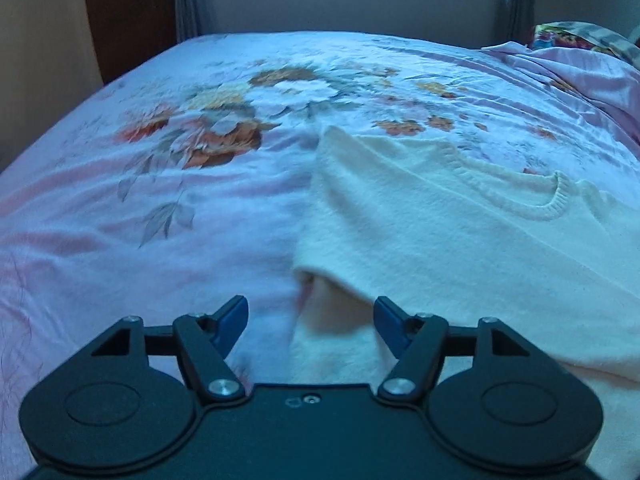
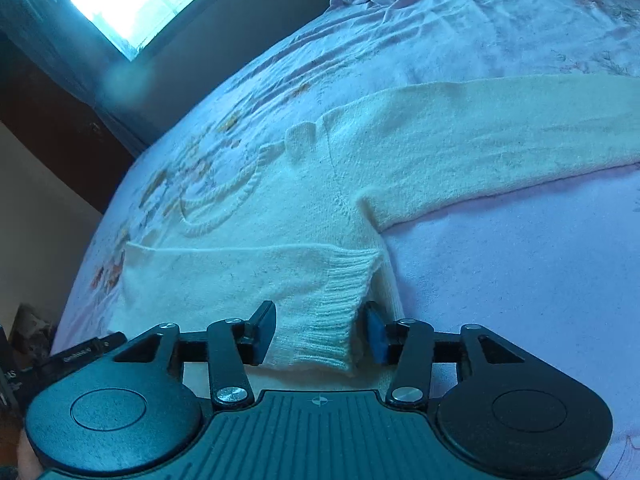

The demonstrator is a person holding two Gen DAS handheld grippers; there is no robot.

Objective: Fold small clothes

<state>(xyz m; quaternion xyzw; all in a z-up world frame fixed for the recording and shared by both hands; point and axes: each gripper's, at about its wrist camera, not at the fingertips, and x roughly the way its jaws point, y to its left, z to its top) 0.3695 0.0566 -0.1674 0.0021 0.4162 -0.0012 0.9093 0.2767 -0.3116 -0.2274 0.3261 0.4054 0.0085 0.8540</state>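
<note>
Sweater (image 1: 460,232) on bed (image 1: 120,200) | left tool (image 1: 310,320) wide | right tool (image 2: 316,332) wide around cuff (image 2: 332,312)

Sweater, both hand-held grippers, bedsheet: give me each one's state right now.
Sweater: lying on the bed, one sleeve folded across the body.
Left hand-held gripper: open, at the sweater's edge.
Right hand-held gripper: open around the ribbed cuff.
Bedsheet: spread, wrinkled.
</note>
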